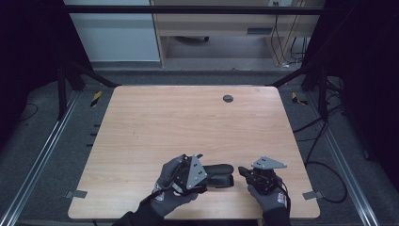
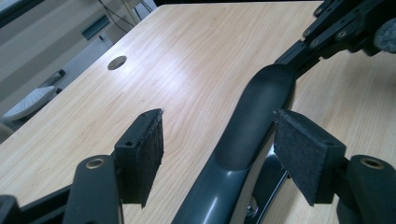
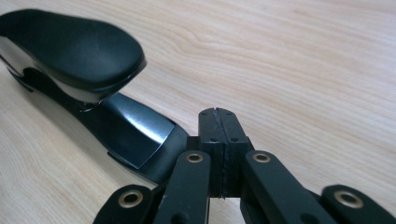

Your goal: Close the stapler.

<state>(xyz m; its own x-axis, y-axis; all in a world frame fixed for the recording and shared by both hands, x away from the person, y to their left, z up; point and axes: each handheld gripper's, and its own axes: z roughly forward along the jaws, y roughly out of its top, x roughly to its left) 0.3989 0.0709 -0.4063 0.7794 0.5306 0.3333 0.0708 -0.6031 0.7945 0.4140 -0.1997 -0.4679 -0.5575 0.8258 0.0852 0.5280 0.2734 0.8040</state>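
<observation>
A black stapler [image 1: 221, 173] lies on the wooden table [image 1: 188, 117] near its front edge, between my two grippers. My left gripper [image 1: 210, 175] is open, its jaws on either side of the stapler's rear part. In the left gripper view the stapler's top arm [image 2: 261, 102] runs up between the pads [image 2: 145, 144]; the left pad stands clear of it and the right pad sits close beside it. My right gripper [image 1: 241, 170] is shut with nothing in it. Its joined tips [image 3: 218, 115] point at the table right beside the front of the stapler [image 3: 74, 46].
A round cable hole [image 1: 227, 98] sits at the table's far side, right of centre. Black frame bars and cables stand around the table on grey carpet. Gloved hands hold both grippers at the front edge. My right gripper [image 2: 336, 23] reaches in at the left gripper view's top right.
</observation>
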